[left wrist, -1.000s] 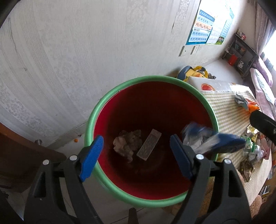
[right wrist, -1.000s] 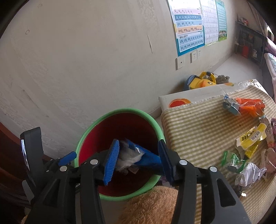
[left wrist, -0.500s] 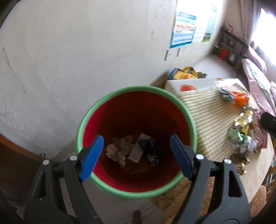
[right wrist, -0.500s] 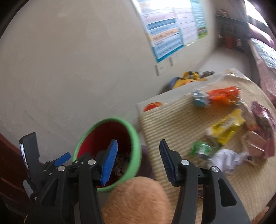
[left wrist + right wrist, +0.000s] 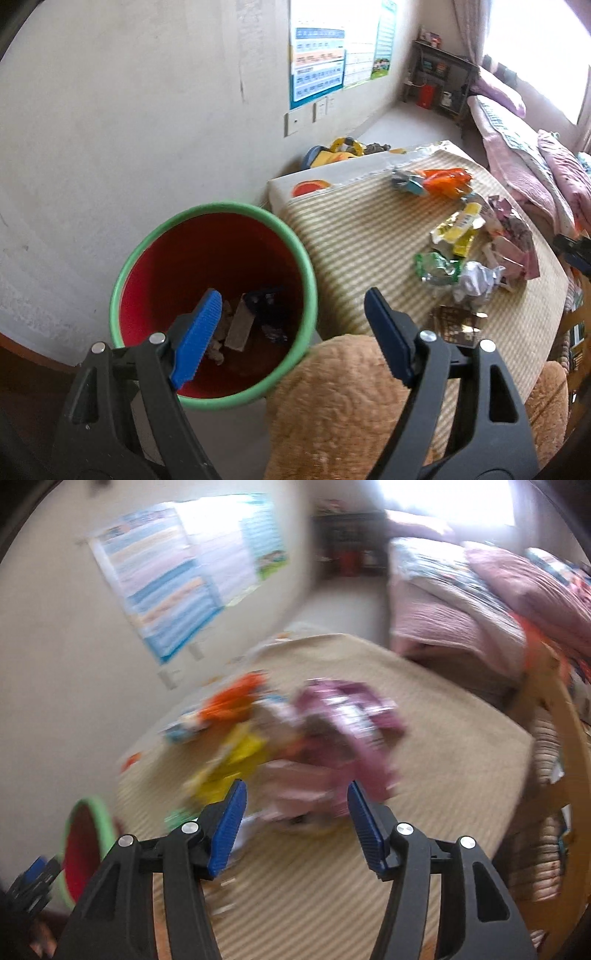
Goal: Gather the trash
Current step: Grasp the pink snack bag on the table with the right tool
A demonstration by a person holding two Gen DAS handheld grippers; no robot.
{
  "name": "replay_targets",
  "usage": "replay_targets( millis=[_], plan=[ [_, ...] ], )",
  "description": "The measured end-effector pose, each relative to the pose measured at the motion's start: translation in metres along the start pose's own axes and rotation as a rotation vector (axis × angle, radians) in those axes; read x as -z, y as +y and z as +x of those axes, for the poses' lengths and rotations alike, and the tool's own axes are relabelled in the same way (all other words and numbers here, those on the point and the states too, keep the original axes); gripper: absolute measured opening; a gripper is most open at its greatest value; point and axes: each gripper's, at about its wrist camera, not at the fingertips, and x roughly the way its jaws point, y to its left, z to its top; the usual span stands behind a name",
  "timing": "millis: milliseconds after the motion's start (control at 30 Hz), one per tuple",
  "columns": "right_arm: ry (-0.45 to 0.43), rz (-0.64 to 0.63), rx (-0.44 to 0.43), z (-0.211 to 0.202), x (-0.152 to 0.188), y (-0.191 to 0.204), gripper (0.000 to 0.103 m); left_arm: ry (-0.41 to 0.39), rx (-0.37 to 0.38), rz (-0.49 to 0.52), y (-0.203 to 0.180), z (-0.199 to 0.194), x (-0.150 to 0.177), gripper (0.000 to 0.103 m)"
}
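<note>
Wall [image 5: 129, 110]: pale plaster filling the left wrist view from 9 to 12 o'clock; blue-banded charts [image 5: 317, 72] hang at about 12 o'clock.
Bin [image 5: 147, 243]: red bucket with a green rim, at 8 o'clock of the left wrist view, standing just beside the table edge. In the right wrist view it shows only as a sliver at 8 o'clock.
Bin contents: a dark blue wrapper [image 5: 267, 308], a grey flat strip [image 5: 239, 326] and a crumpled brownish wad [image 5: 218, 345] lie together on the bottom.
Left gripper [image 5: 291, 332]: jaws spread wide with nothing between them; one blue pad [image 5: 197, 338] sits over the bin mouth, the other over the plush.
Plush [image 5: 332, 406]: tan fuzzy mass at 6 o'clock, under the left gripper.
Table [image 5: 362, 240]: striped beige cloth, running from centre to 3 o'clock.
Trash on table: orange wrapper [image 5: 443, 181] at 1 o'clock; yellow packet [image 5: 458, 230], green wrapper [image 5: 436, 267], white crumpled paper [image 5: 476, 280] and pink packaging [image 5: 513, 236] clustered near 3 o'clock; a dark gold-printed packet [image 5: 454, 325] nearest the gripper.
Right gripper [image 5: 295, 819]: jaws wide apart and empty, aimed at the trash cluster; the right wrist view is badly blurred, so whether it touches anything cannot be told.
Bed [image 5: 517, 147]: pink bedding at 2 o'clock, beyond the table.
</note>
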Motion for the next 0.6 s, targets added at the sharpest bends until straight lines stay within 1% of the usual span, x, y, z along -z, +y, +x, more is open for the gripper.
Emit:
replay_targets(
  millis=[133,233,333,367,400,500,600],
  plan=[
    [0.08,-0.015,0.057,0.044,-0.022,-0.022,0.056,0.0,0.009,0.027,-0.014,0.0,-0.001,0.077],
    [0.155,-0.032,0.057,0.08,-0.028,-0.025,0.055,-0.009,0.027,0.05,-0.025,-0.002,-0.004,0.077],
    [0.206,-0.031,0.055,0.105,-0.027,-0.027,0.054,-0.02,0.057,0.081,-0.04,-0.005,-0.007,0.077],
    [0.213,-0.025,0.045,0.109,-0.026,-0.028,0.05,-0.024,0.069,0.091,-0.046,-0.005,-0.009,0.077],
    [0.21,-0.025,0.038,0.11,-0.023,-0.029,0.043,-0.025,0.082,0.107,-0.053,-0.004,-0.01,0.077],
    [0.164,-0.032,0.01,0.095,-0.018,-0.032,0.039,-0.027,0.12,0.159,-0.074,0.001,-0.013,0.077],
    [0.096,-0.011,-0.033,0.065,-0.014,-0.036,0.037,0.0,0.169,0.216,-0.097,0.014,-0.014,0.077]
  ],
)
